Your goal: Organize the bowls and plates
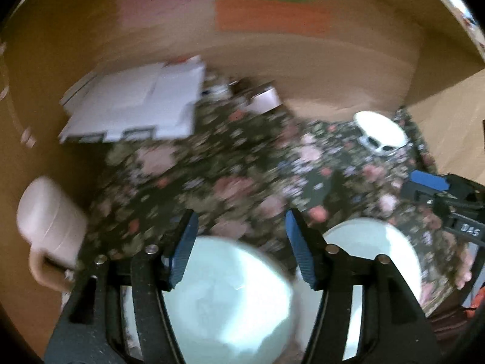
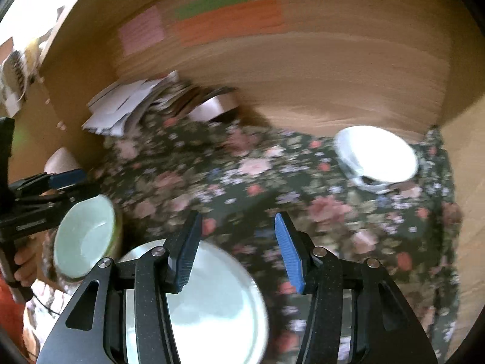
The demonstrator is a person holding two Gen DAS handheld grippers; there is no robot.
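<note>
Right wrist: papers, white bowl, floral cloth

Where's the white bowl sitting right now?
The white bowl sits at the far right of the floral tablecloth, close to the wooden back wall's right corner, well beyond the right gripper.

A matt floral cloth covers the tabletop. The pale green bowl and white plate look glossy, like glazed ceramic. Wood-grain panel behind, smooth.
</note>
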